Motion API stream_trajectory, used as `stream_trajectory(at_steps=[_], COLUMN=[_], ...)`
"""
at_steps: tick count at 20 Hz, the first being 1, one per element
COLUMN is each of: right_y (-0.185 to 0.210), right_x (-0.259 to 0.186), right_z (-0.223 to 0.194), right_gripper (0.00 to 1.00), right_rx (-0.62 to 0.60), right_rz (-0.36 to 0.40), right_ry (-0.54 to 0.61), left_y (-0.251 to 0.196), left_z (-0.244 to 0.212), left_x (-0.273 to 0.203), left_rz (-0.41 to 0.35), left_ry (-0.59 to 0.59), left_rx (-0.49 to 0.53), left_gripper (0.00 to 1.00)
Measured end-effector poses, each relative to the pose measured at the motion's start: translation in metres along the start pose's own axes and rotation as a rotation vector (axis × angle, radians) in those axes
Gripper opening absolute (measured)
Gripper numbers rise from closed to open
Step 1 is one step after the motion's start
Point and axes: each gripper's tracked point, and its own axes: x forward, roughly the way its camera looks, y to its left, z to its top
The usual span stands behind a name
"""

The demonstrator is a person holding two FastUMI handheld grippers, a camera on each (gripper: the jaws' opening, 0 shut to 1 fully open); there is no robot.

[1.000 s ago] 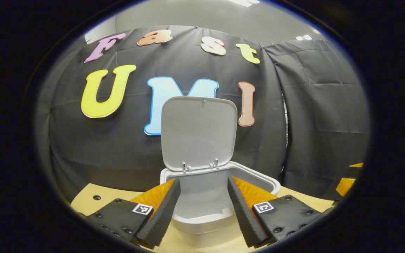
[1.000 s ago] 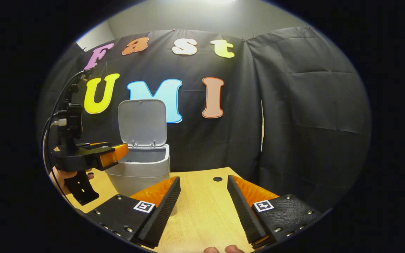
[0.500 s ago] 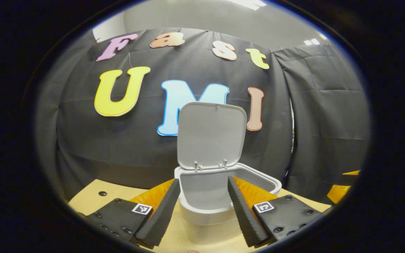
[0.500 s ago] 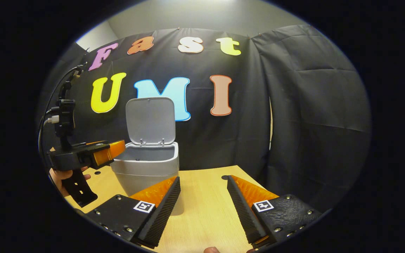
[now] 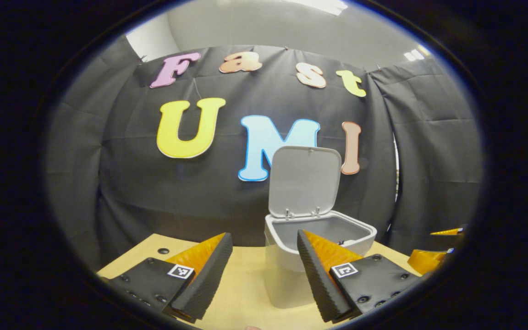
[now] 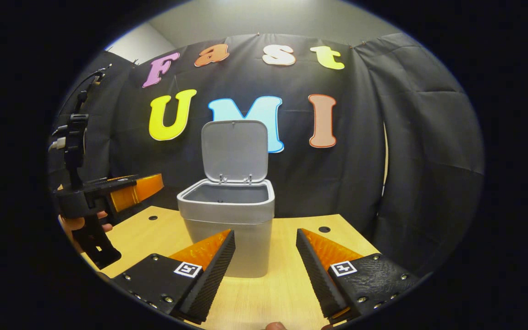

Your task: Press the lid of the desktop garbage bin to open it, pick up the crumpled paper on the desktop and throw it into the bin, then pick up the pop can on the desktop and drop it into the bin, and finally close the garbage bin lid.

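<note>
The desk (image 6: 287,293) fills the lower part of the right gripper view, pale wood with small dark holes. At centre frame stands the bin (image 6: 227,229), grey, its lid (image 6: 235,149) tipped upright above the rim; in the left gripper view the bin (image 5: 319,238) sits right of centre. So the opening step looks done, and fetching the crumpled paper seems next; that calls for turning toward wherever it lies, since neither paper nor can is to be seen from here. The right gripper (image 6: 264,270) at the bottom is spread and holds nothing. The left gripper (image 5: 264,270) is likewise spread and empty; it also appears at left in the right gripper view (image 6: 154,185). No brand or label can be read on the bin.
</note>
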Motion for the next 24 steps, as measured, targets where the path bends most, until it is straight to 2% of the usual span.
stream_trajectory(at_steps=[11,19,24], right_y=[0.049,0.112,0.147], right_x=[-0.002,-0.017,-0.028], right_z=[-0.03,-0.076,-0.116], right_gripper=[0.87,0.87,0.87], right_rx=[-0.029,-0.046,-0.103], right_rz=[0.142,0.334,0.444], right_ry=[0.065,0.209,0.352], left_y=[0.032,0.047,0.055], left_z=[0.0,0.007,-0.003], left_x=[-0.048,-0.089,-0.098], left_rz=[0.074,0.11,0.124], left_ry=[-0.002,-0.014,0.005], left_rx=[0.011,-0.002,-0.006], left_gripper=[0.91,0.91,0.92])
